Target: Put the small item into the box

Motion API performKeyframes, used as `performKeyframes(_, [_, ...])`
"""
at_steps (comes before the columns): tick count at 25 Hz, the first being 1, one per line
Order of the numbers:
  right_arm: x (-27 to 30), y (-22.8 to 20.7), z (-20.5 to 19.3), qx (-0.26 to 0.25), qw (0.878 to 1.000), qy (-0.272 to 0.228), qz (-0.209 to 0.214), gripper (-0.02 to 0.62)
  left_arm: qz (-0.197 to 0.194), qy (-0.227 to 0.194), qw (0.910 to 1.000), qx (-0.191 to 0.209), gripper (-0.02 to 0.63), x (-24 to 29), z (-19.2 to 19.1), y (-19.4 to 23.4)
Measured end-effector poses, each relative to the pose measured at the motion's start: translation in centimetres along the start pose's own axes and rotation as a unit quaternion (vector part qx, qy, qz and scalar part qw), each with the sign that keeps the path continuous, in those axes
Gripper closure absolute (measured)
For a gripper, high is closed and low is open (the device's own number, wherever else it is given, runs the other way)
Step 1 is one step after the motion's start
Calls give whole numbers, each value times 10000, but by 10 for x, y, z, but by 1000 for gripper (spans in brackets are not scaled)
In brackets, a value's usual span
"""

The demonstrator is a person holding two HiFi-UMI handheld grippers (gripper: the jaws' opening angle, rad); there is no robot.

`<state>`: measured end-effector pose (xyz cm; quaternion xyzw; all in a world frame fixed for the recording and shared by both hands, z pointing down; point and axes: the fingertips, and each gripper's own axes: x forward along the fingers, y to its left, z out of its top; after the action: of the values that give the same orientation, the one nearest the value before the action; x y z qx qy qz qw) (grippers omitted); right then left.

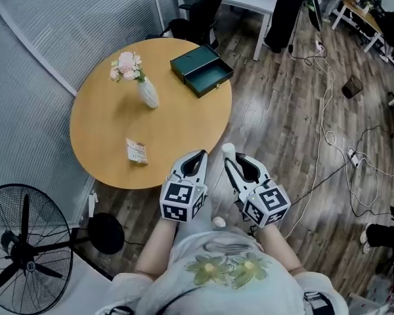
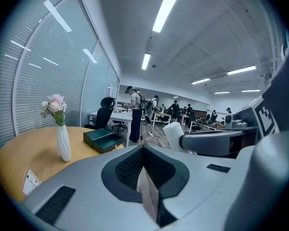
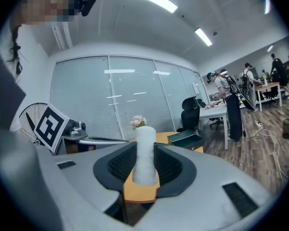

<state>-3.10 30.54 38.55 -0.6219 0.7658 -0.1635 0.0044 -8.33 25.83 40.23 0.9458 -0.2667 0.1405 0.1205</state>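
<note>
Cylinder of white, foam-like material is clamped between the jaws of the right claw. In the right gripper view both dark pads are seen pressed on its sides, and its rounded end stands out beyond the jaw tips. The jaws of the left claw are seen closed together. In the left gripper view only a thin pale sliver is visible in the seam between them, and it cannot be told whether this is a held thing or a face of the jaw itself. The two claws are held side by side, near each other but apart, at the near rim of the round wooden table, with the right one over the plank floor.

The green box is found well ahead of both claws, at the far rim of the table, with its inner tray open. In the right gripper view it is shown just to the right of the cylinder. A white vase with pink flowers is placed upright ahead of the left claw and to its left, near the box but apart from it. A small flat packet is laid on the table to the left of the left claw, near it and not touched by it. A standing fan is seen on the floor, far to the left of the claws and behind them.
</note>
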Motion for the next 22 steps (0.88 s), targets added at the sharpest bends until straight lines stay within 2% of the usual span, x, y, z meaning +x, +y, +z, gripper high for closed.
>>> performKeyframes(10, [77,-42,26,18,9999,18,-124,477,-90,6,10000,-24,603,64,31,60])
performKeyframes(22, [150,-58,58,-112,9994,-130,-306,476,-318,-83,9995,17,603,98,59,116])
